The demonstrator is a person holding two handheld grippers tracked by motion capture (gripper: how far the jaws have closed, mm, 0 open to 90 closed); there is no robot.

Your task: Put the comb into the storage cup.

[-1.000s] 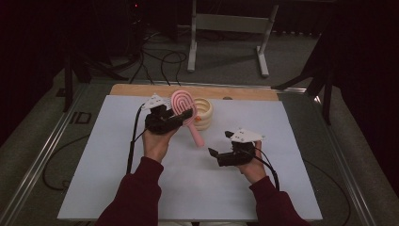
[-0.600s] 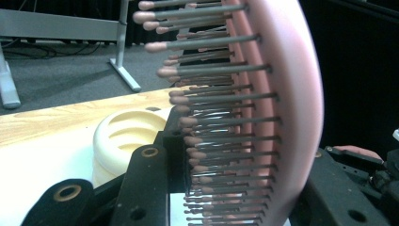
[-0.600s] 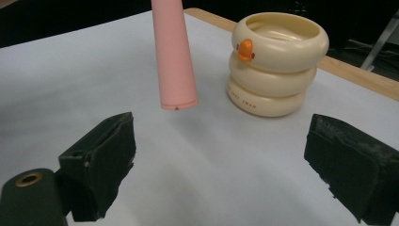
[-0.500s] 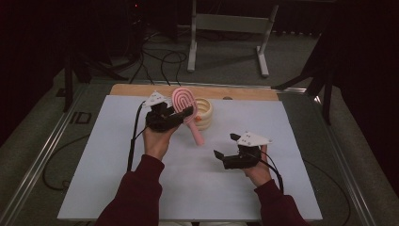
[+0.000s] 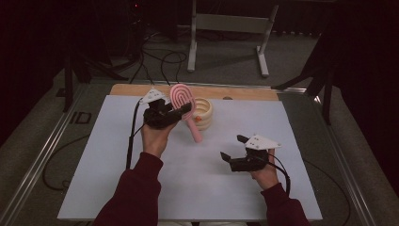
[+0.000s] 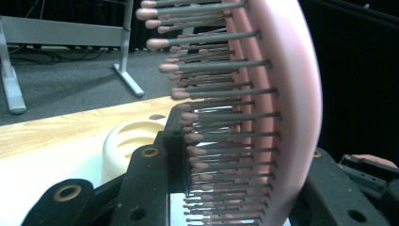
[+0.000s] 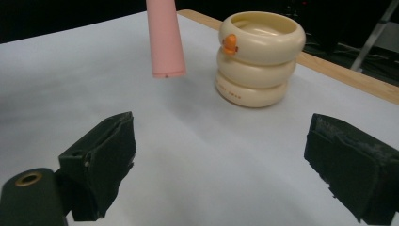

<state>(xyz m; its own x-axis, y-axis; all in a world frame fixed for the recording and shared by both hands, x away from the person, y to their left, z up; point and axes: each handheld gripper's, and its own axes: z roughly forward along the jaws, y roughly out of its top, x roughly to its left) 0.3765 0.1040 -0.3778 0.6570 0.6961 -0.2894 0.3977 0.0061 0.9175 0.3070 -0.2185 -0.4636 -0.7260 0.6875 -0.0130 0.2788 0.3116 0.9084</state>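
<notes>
My left gripper [image 5: 184, 110] is shut on the head of a pink hairbrush [image 5: 181, 97] and holds it above the white table, bristles toward the camera in the left gripper view [image 6: 282, 94]. The brush's handle [image 5: 195, 131] slants down and right in the air, just in front of a cream ringed cup [image 5: 204, 113] with a small orange duck bill. My right gripper [image 5: 233, 147] hovers open low over the table at the front right, apart from both. Its view looks between the jaws at the handle's end [image 7: 164, 42] and the cup [image 7: 259, 61].
A white sheet [image 5: 117, 188] covers the table, with a wooden strip [image 5: 244, 93] along the far edge. A metal frame stand [image 5: 228, 23] and cables lie on the floor beyond. Metal rails [image 5: 42, 155] border the table's sides.
My right gripper has drifted a little to the right and toward the person. The left gripper and the brush have stayed nearly still.
</notes>
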